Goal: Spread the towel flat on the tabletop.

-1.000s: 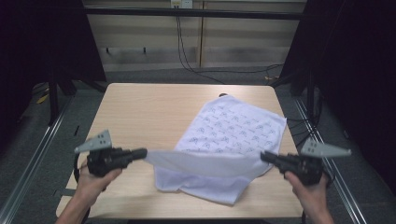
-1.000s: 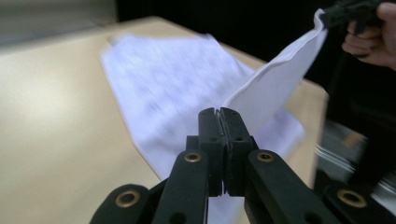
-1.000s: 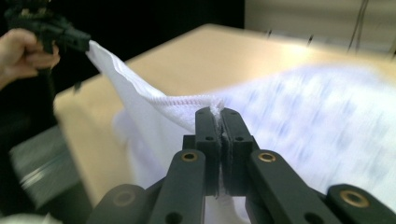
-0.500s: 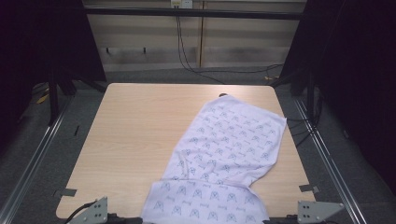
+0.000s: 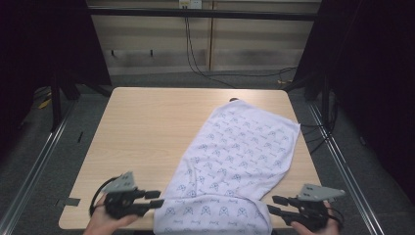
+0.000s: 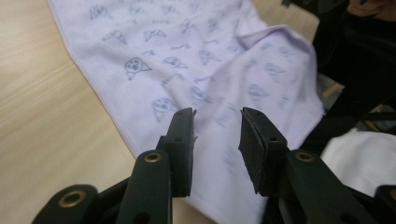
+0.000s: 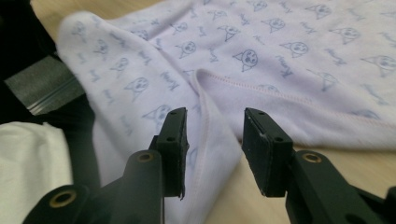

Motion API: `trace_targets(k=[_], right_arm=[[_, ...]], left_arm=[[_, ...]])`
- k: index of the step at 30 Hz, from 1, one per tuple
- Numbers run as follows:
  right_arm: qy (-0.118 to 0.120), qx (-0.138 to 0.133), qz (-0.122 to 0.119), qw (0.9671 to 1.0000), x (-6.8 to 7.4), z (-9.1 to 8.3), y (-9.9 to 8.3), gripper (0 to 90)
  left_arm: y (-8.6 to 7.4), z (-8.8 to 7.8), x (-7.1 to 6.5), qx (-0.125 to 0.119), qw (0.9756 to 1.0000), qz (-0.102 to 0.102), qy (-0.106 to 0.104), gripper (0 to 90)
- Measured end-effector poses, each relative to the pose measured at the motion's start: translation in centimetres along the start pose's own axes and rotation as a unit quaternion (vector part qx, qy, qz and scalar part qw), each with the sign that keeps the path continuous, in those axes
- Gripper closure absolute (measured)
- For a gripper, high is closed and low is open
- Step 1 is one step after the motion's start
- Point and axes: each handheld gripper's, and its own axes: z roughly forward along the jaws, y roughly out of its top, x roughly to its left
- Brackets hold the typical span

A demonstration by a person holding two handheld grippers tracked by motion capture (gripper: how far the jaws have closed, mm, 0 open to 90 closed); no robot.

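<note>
1. Light wooden rectangular table (image 5: 147, 127), set on grey carpeted floor (image 5: 34, 161).
2. Black metal frame posts (image 5: 56, 98) standing at the table's left and right far corners.
3. Pale wood-panelled back wall (image 5: 254, 44) beyond the table, with black cables (image 5: 195, 54) hanging down it and trailing along the floor.
4. White wall socket (image 5: 190, 4) at the top of that wall, cables leading from it.
5. Silver rails (image 5: 39, 166) running along the floor on both sides of the table.
6. Grey tape patch (image 5: 71, 201) stuck near the table's front left corner.
</note>
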Motion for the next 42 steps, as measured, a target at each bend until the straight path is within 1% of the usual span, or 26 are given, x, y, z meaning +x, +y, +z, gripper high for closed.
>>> trace_targets(k=[1, 2, 3, 4, 6, 8, 9, 10, 11, 12, 14, 16, 18, 19, 20, 21, 22, 24, 27, 29, 31, 33, 36, 40, 41, 42], right_arm=[[0.009, 0.015, -0.007, 0.9998, -0.3, 2.1, 0.8, 60.6], [0.009, 0.015, -0.007, 0.9998, -0.3, 2.1, 0.8, 60.6], [0.018, 0.022, -0.014, 0.9995, -0.4, 3.2, 1.3, 60.4], [0.022, 0.026, -0.022, 0.9992, -0.5, 4.1, 1.8, 59.9], [0.032, 0.033, -0.030, 0.9985, -0.5, 5.8, 3.0, 59.4], [0.049, 0.058, -0.041, 0.9963, -0.6, 7.7, 3.9, 57.9], [0.043, 0.076, -0.042, 0.9953, -0.7, 8.6, 4.0, 57.3], [0.046, 0.096, -0.032, 0.9938, -1.0, 9.3, 4.0, 59.9], [0.053, 0.096, -0.030, 0.9935, -1.1, 9.7, 3.7, 66.2], [0.068, 0.098, -0.023, 0.9926, -1.3, 9.6, 3.3, 80.1], [0.057, 0.092, -0.025, 0.9938, -1.1, 8.7, 2.9, 88.2], [0.056, 0.072, -0.010, 0.9958, -1.1, 7.2, 2.6, 88.4], [0.038, 0.055, -0.011, 0.9977, -0.9, 5.4, 2.1, 88.4], [0.024, 0.044, -0.006, 0.9987, -0.8, 3.5, 1.4, 88.4], [0.024, 0.044, -0.006, 0.9987, -0.8, 3.5, 1.4, 88.4], [0.018, 0.046, -0.005, 0.9988, -0.7, 2.5, 1.0, 88.4], [-0.001, 0.047, 0.002, 0.9989, -0.5, 1.0, 0.0, 88.4], [-0.007, 0.053, 0.005, 0.9986, -0.3, 0.3, -0.5, 88.3], [-0.021, 0.070, 0.015, 0.9972, 0.1, -1.4, -1.9, 87.6], [-0.014, 0.077, 0.021, 0.9967, 0.4, -2.0, -2.7, 87.4], [-0.017, 0.089, 0.010, 0.9958, 0.9, -2.3, -3.0, 82.8], [-0.031, 0.093, 0.009, 0.9951, 1.1, -2.9, -3.0, 70.1], [-0.038, 0.060, 0.012, 0.9974, 0.5, -3.4, -2.4, 68.7], [-0.045, 0.046, 0.016, 0.9978, -0.7, -0.6, -0.6, 60.4], [-0.046, 0.040, 0.008, 0.9981, -1.6, 1.3, 0.8, 58.2], [-0.046, 0.040, 0.008, 0.9981, -1.6, 1.3, 0.8, 58.2]], left_arm=[[0.7, 1.1, 0.9, 0.013, 0.9997, 0.012, 0.014, 73.9], [1.3, 2.2, 1.9, 0.015, 0.9996, 0.011, 0.022, 73.9], [1.9, 3.3, 2.9, 0.019, 0.9996, -0.004, 0.020, 74.5], [2.5, 4.4, 3.5, 0.028, 0.9991, -0.005, 0.030, 74.7], [3.4, 6.4, 4.3, 0.057, 0.9974, 0.016, 0.042, 75.2], [3.8, 7.9, 5.0, 0.071, 0.9958, 0.020, 0.055, 75.0], [3.6, 8.5, 5.5, 0.073, 0.9953, 0.013, 0.062, 74.9], [3.3, 8.9, 5.8, 0.077, 0.9941, 0.011, 0.076, 74.5], [3.0, 8.9, 6.2, 0.063, 0.9958, 0.004, 0.067, 75.2], [2.9, 8.7, 6.3, 0.062, 0.9959, 0.001, 0.066, 75.6], [2.6, 8.3, 6.2, 0.066, 0.9946, 0.016, 0.079, 76.2], [2.2, 7.6, 5.9, 0.073, 0.9936, 0.021, 0.083, 78.2], [1.5, 7.1, 5.7, 0.064, 0.9941, 0.022, 0.086, 80.3], [1.2, 6.8, 5.6, 0.063, 0.9939, 0.022, 0.088, 80.6], [0.9, 6.5, 5.4, 0.062, 0.9939, 0.022, 0.089, 80.6], [0.5, 6.1, 5.0, 0.060, 0.9933, 0.020, 0.096, 80.6], [0.4, 5.8, 4.8, 0.068, 0.9925, 0.025, 0.098, 80.6], [-0.3, 5.2, 4.1, 0.070, 0.9915, 0.030, 0.106, 80.5], [-1.3, 4.3, 3.1, 0.070, 0.9923, 0.029, 0.098, 80.4], [-1.9, 3.9, 2.5, 0.066, 0.9942, 0.015, 0.084, 80.4], [-2.2, 3.5, 1.8, 0.073, 0.9931, 0.022, 0.089, 79.6], [-2.7, 3.1, 1.4, 0.068, 0.9944, 0.009, 0.081, 76.1], [-3.0, 2.4, 1.2, 0.066, 0.9954, -0.005, 0.070, 71.6], [-1.4, 2.5, 2.2, 0.048, 0.9958, -0.006, 0.078, 67.7], [-0.5, 2.8, 2.9, 0.042, 0.9955, -0.008, 0.084, 67.3], [0.1, 3.1, 3.4, 0.036, 0.9956, -0.009, 0.086, 67.3]])
